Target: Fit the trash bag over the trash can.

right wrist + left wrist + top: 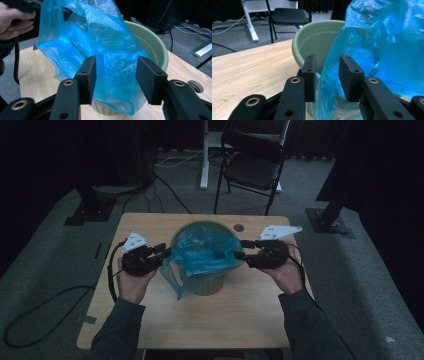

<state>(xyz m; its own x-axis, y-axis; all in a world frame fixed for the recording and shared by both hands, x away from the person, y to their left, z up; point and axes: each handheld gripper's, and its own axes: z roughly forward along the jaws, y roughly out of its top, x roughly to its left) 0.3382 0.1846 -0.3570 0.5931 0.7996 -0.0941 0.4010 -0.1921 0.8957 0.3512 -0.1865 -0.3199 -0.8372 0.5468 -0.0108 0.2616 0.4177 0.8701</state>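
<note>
high view: blue bag (202, 255) sits in green bin (210, 285) on worktop (250, 310); left gripper (162, 251) and right gripper (242, 249) part open, film between jaws, ungripped; lining step, next regrip edge over rim

- No lettering, label, brand, number or sign can be read in any of the views.
- The blue plastic bag (200, 255) is plain, with no print on it.
- The green bucket (317, 40) carries no marking on its wall or rim.
- The worktop (150, 320) shows bare wood grain, with nothing written on it.
</note>
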